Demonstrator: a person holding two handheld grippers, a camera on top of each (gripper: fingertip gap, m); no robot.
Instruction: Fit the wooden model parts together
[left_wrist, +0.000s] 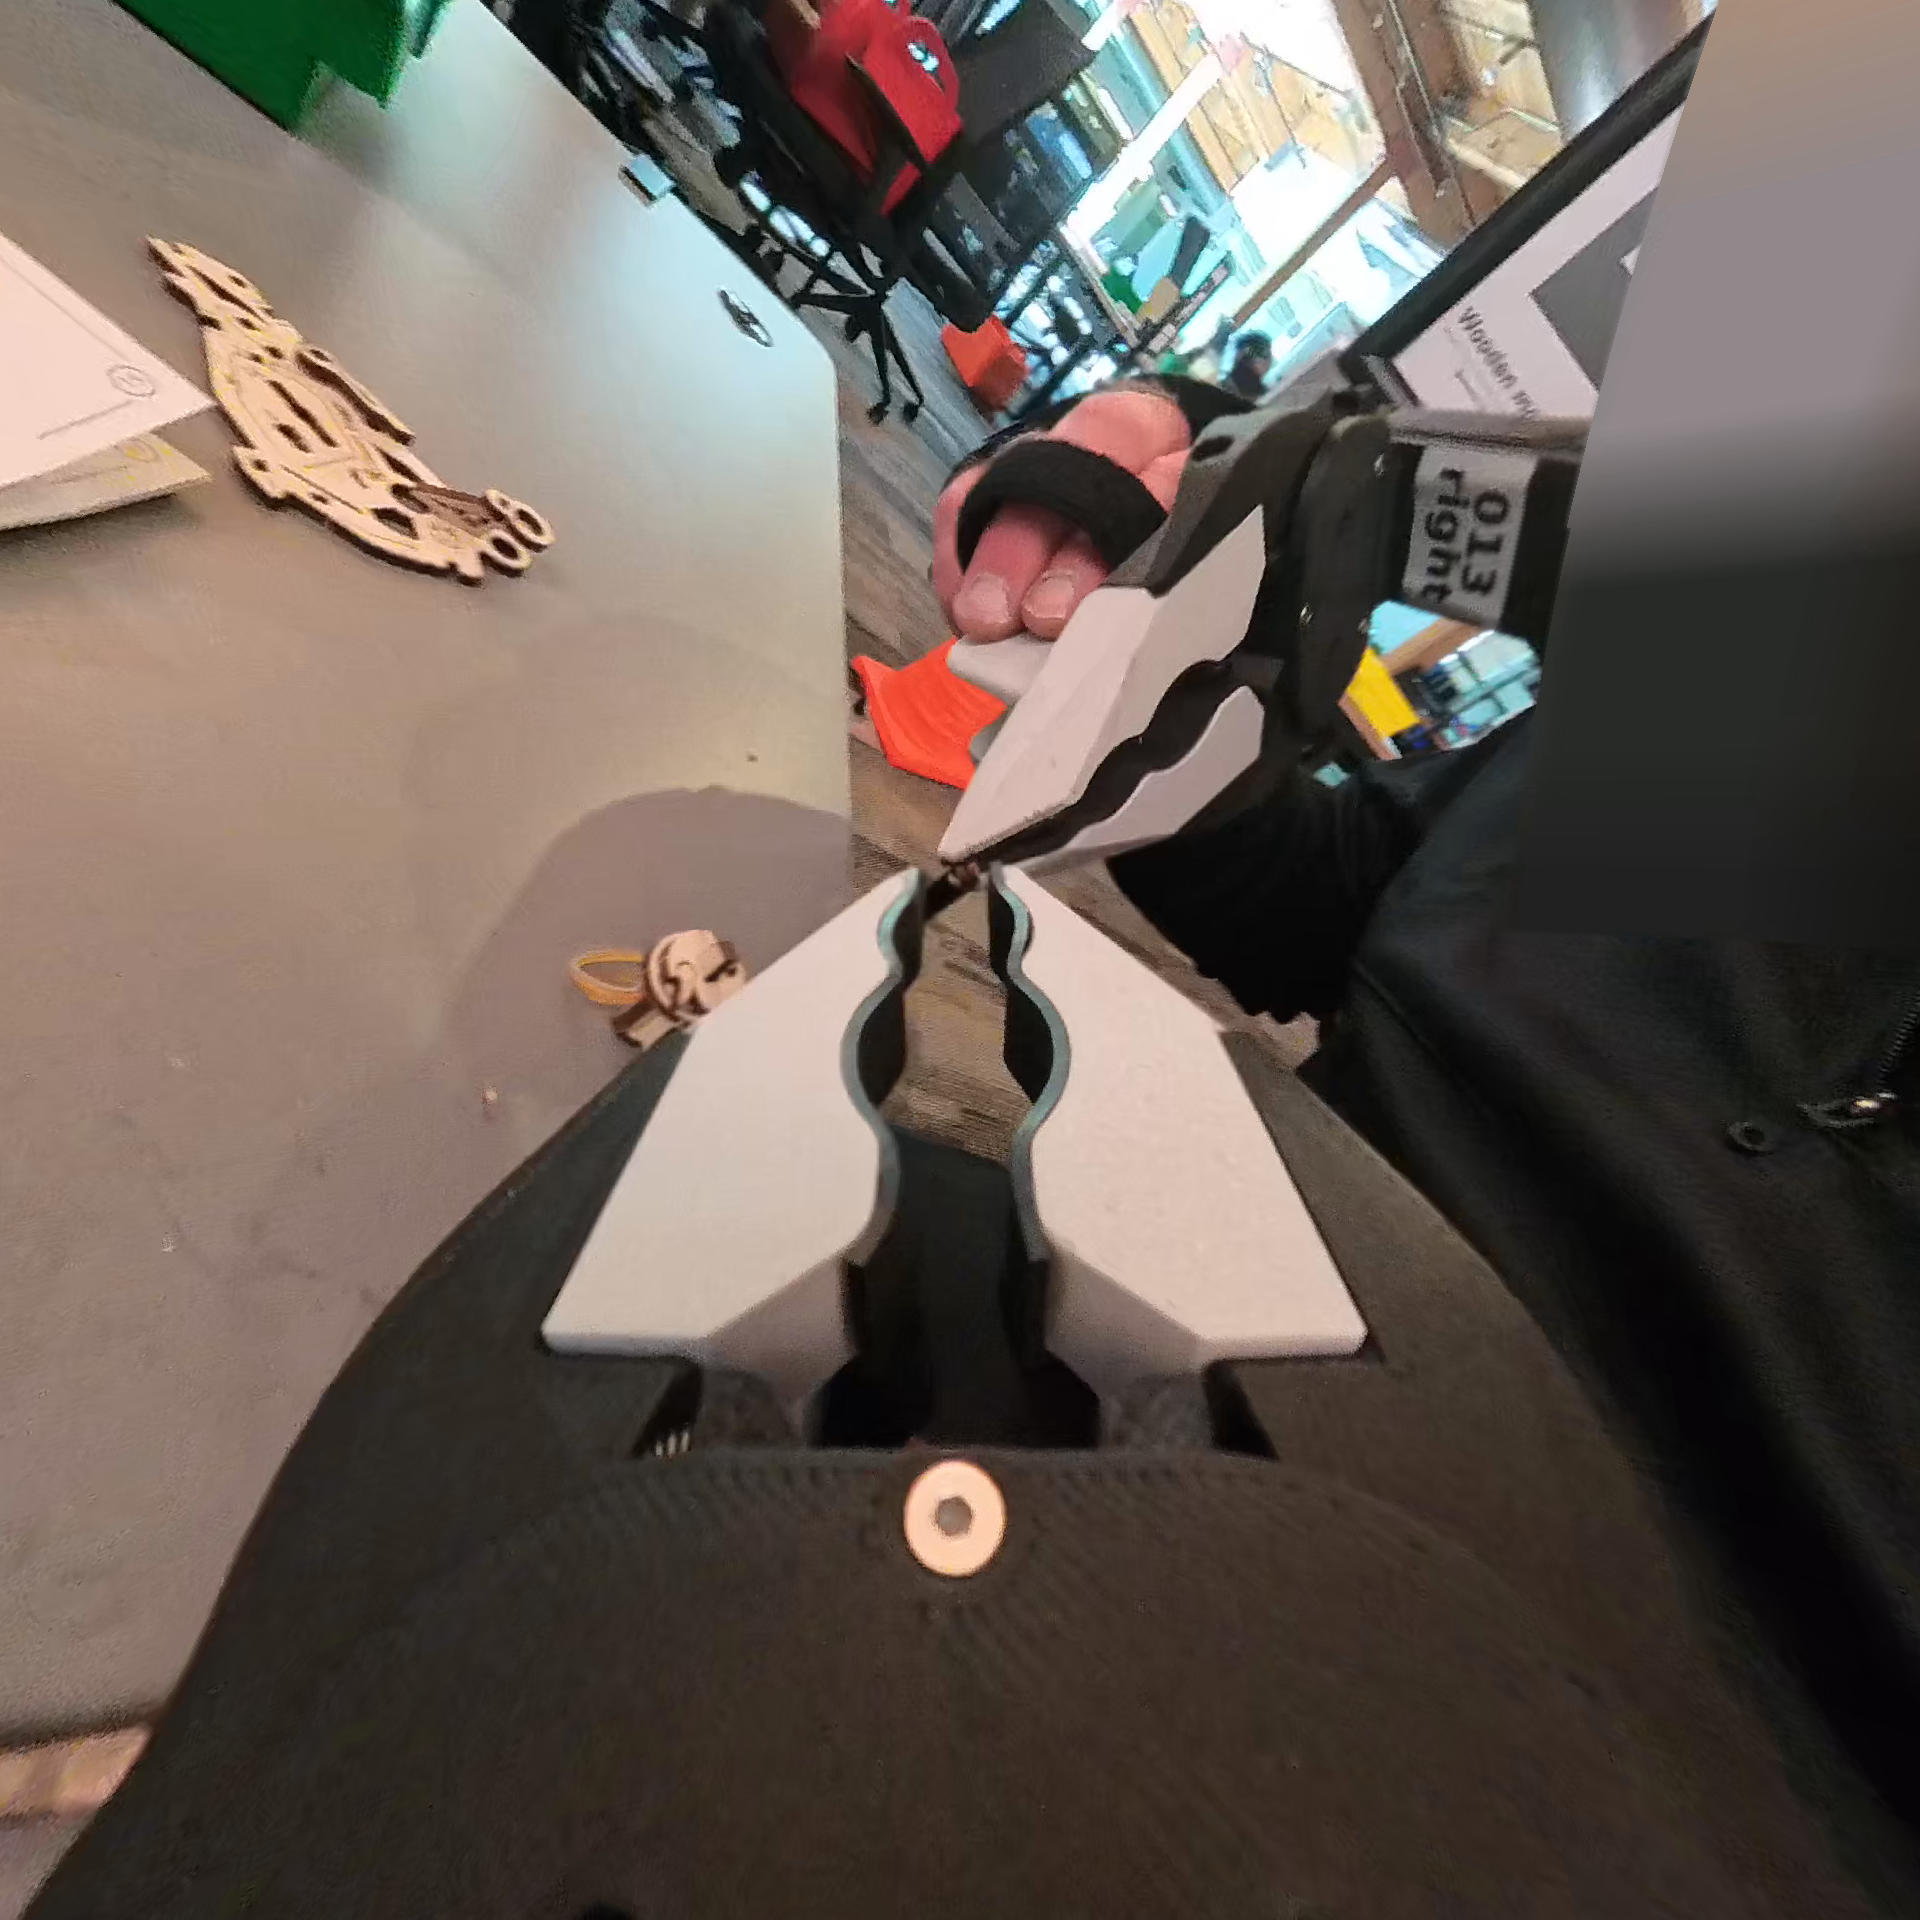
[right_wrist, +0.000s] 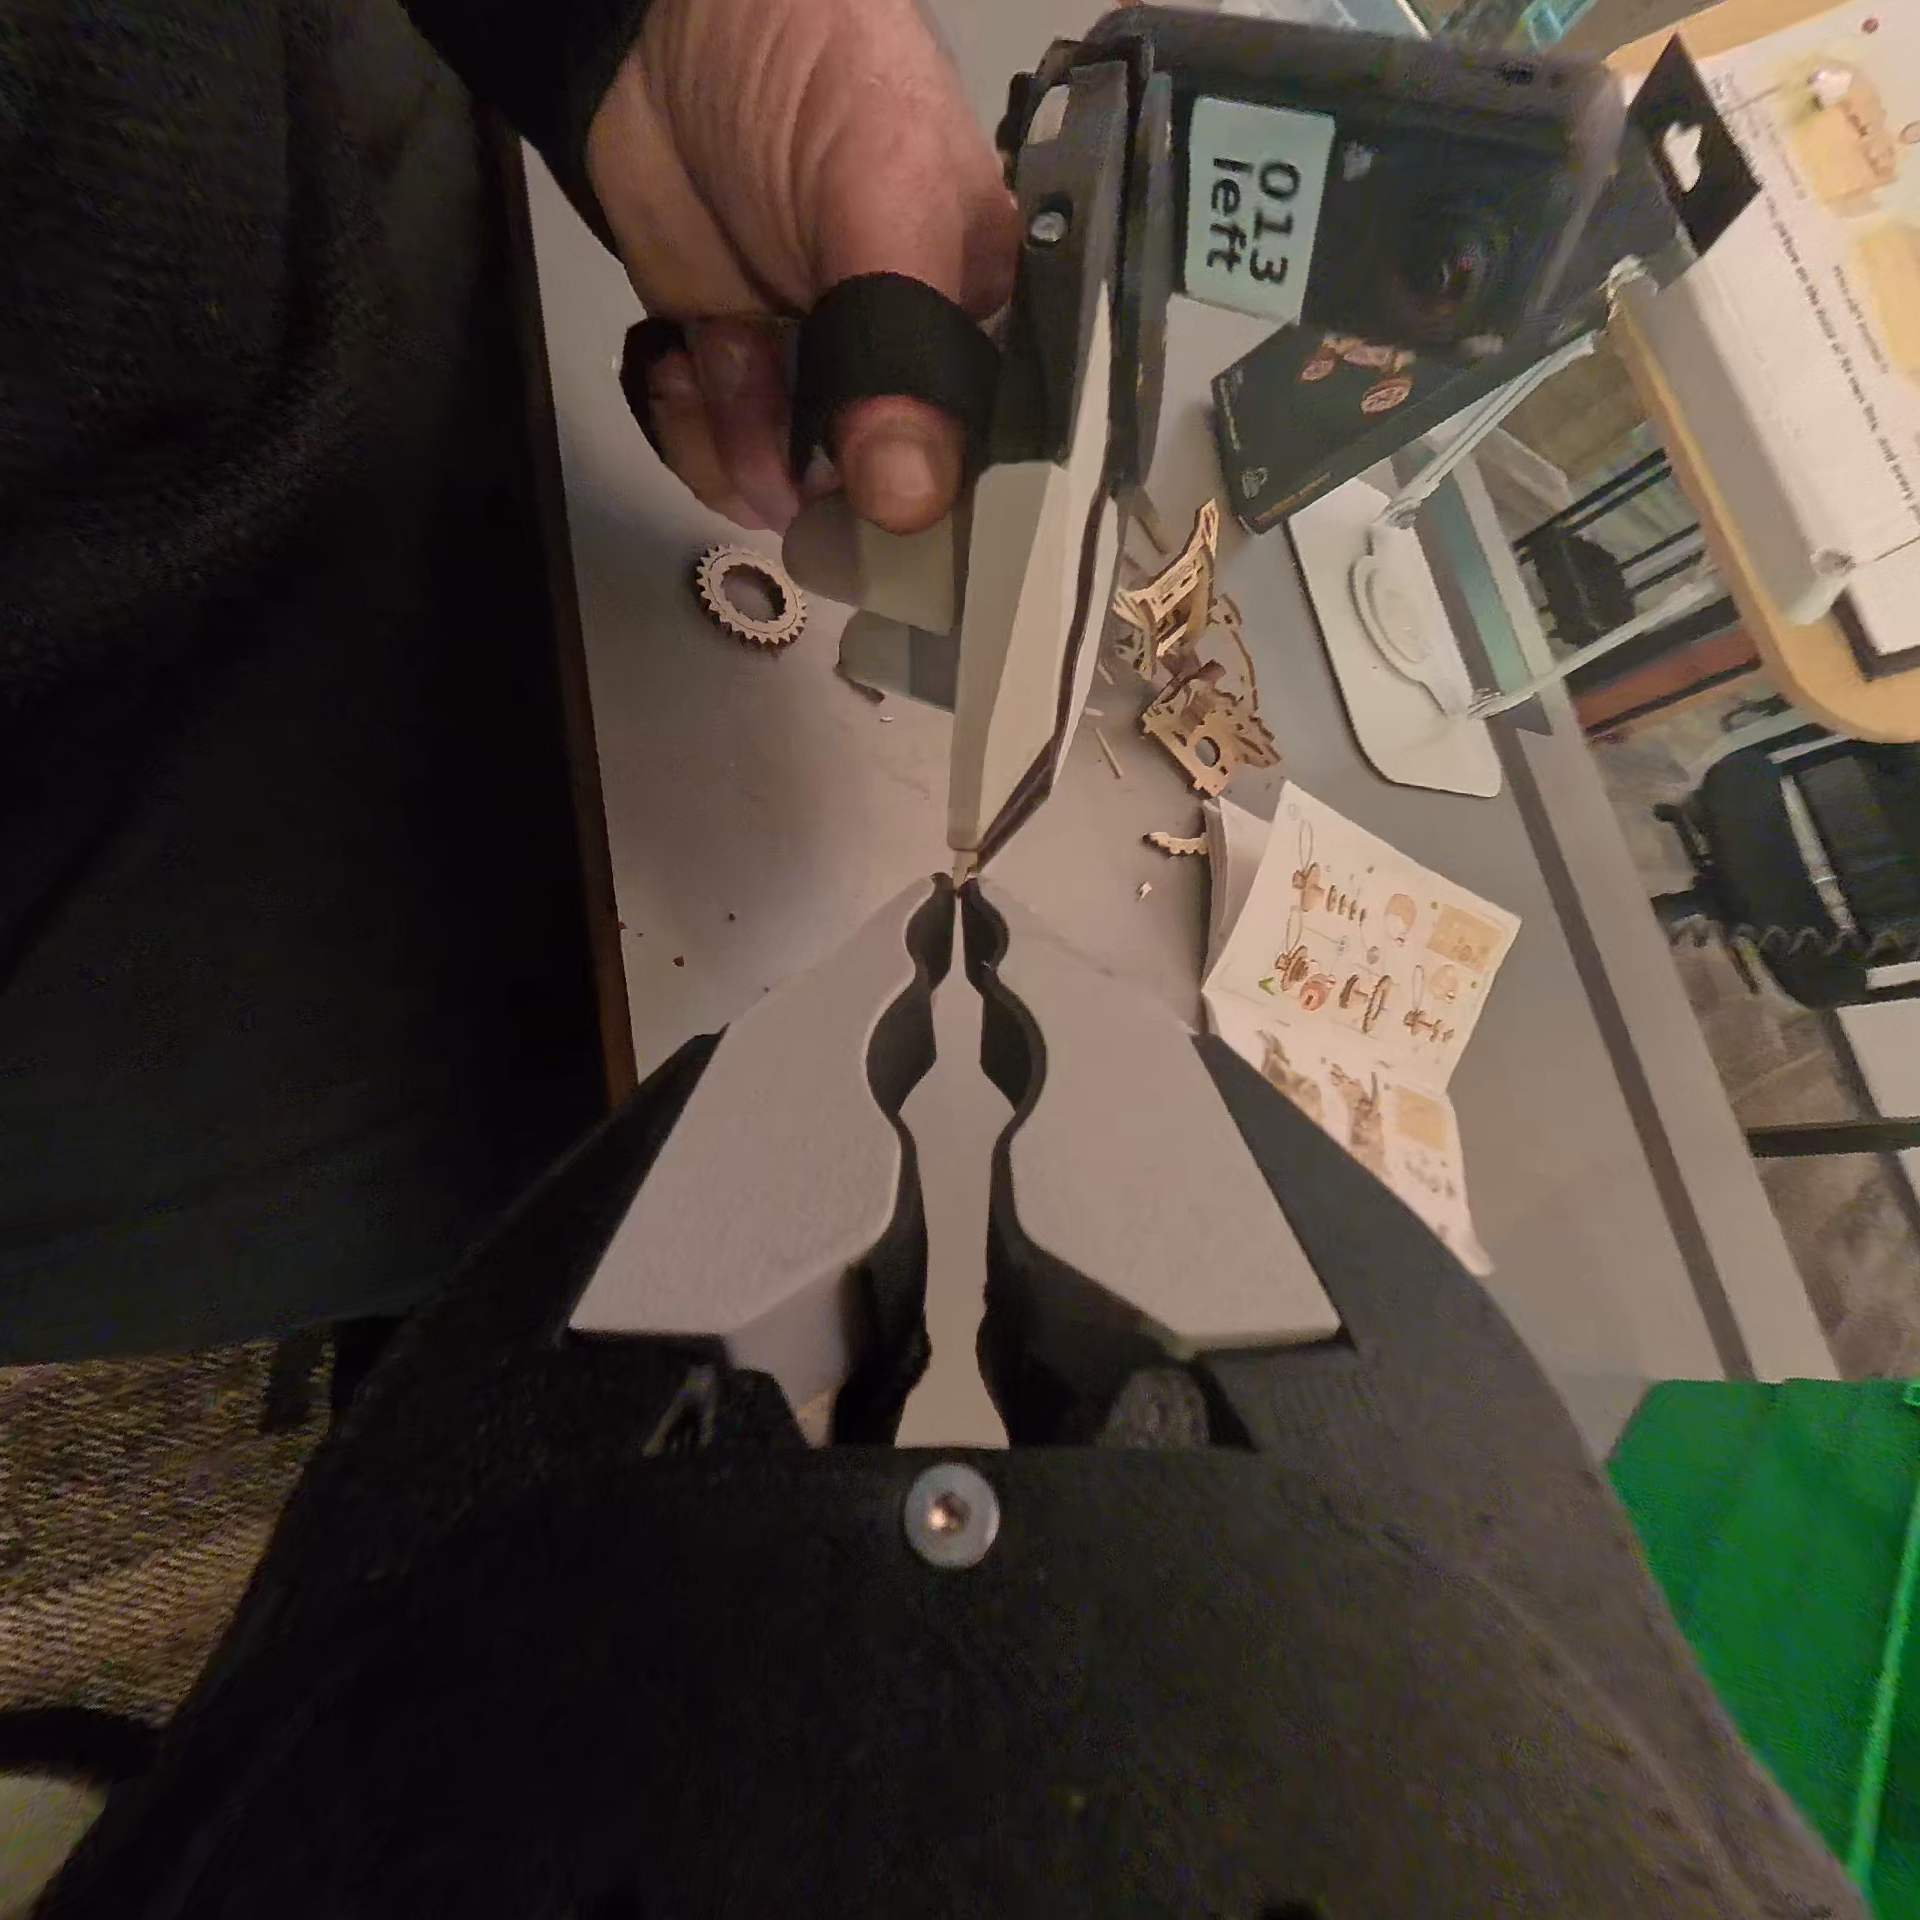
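My left gripper (left_wrist: 958, 883) and my right gripper (right_wrist: 956, 888) meet tip to tip above the grey table's edge (left_wrist: 840, 623). Each is closed to a narrow gap on a small wooden part (left_wrist: 954, 881). The part is tiny and mostly hidden by the fingertips, so I cannot tell if it is one piece or two. It shows as a pale sliver in the right wrist view (right_wrist: 966, 864). The right gripper (left_wrist: 971, 847) comes in from the upper right in the left wrist view. The left gripper (right_wrist: 966, 854) comes down from above in the right wrist view.
On the table lie a cut-out wooden sheet (left_wrist: 343, 436), a white booklet (left_wrist: 73, 416), a small wooden assembly with a rubber band (left_wrist: 681, 982), a wooden gear (right_wrist: 748, 613), a partly built wooden model (right_wrist: 1195, 665), an open instruction sheet (right_wrist: 1351, 997) and a black box (right_wrist: 1320, 426). The grippers are tip to tip, or close to it.
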